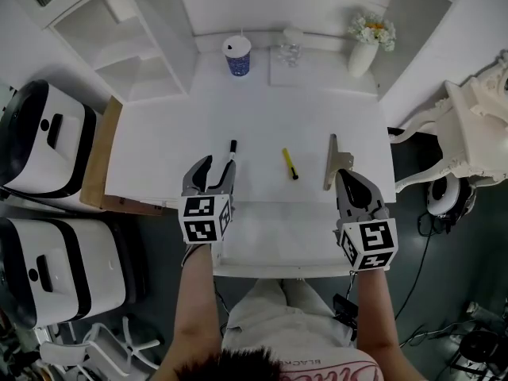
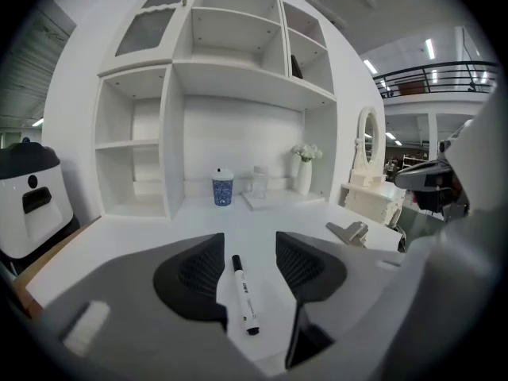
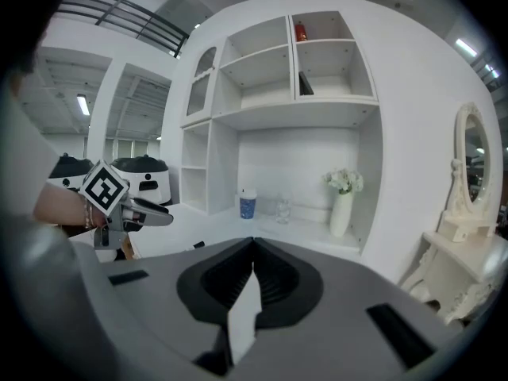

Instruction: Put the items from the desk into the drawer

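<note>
Both my forearms reach forward, grippers tilted a little downward at the front edge of the white desk (image 1: pixel 238 109). My left gripper (image 1: pixel 213 167) stands released around the white marker pen with black cap (image 1: pixel 231 154), which lies near that edge. My right gripper (image 1: pixel 344 176) is clenched, empty.

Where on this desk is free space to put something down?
Widest bare patch: the middle of the desk, between the blue cup, glass and vase behind and the marker, yellow pen and clip in front. Its left part, in front of the shelf unit, is free too. Crowded: the front edge, where those three lie and the left gripper and right gripper hover.
</note>
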Demonstrator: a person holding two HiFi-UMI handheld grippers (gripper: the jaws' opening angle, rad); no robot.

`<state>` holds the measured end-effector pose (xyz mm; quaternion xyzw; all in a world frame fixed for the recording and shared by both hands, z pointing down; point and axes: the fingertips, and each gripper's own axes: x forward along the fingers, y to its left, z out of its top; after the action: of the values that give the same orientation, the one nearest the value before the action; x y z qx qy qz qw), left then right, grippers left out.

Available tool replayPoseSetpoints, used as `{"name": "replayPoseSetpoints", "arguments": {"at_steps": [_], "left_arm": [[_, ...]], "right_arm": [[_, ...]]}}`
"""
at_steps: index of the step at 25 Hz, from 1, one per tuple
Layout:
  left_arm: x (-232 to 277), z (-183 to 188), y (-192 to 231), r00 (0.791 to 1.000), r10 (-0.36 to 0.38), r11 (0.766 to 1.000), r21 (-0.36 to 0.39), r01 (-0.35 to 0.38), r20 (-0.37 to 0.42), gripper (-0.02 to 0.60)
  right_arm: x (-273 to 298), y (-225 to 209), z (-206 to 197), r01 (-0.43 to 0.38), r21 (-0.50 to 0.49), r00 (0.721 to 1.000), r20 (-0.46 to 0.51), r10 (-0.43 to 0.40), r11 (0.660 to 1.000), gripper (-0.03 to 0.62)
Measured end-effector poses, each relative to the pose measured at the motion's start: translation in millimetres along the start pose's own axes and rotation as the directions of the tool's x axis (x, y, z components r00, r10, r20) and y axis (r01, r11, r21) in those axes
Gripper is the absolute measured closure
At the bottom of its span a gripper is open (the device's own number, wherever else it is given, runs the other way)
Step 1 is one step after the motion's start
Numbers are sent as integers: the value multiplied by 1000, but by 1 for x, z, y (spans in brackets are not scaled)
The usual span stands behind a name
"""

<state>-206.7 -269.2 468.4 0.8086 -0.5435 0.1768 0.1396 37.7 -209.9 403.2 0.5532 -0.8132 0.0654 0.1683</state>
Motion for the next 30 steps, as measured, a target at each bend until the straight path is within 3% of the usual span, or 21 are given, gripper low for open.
{"name": "replayPoseSetpoints", "arguments": {"at_steps": [8,19,22,27,28,29,30], "left_arm": [[44,-45,4,984,-23,1000,0,23,-174,381],[81,-102,8,909,-20,999,-35,6,-416,408],[83,-109,10,894,-12,999,-40,-6,-448,408],[83,-108,8,889,-23,999,-42,5,-458,417],[83,-108,7,888,-26,999,-40,8,-460,440],[84,-108,6,886,-26,999,-36,10,-463,500],[84,-109,5,884,-23,1000,-29,10,-467,503]], "right_arm": [[18,-9,-19,-10,24,999,-49,12,1000,586],[25,-23,-33,-3,30,995,-99,6,1000,586],[25,-25,-36,-2,33,994,-108,6,999,586],[25,-27,-42,-3,36,993,-121,7,999,586],[24,-26,-43,-5,37,992,-123,9,999,586],[24,-25,-44,-7,37,992,-124,12,999,586],[24,-25,-44,-10,36,992,-125,15,999,586]]}}
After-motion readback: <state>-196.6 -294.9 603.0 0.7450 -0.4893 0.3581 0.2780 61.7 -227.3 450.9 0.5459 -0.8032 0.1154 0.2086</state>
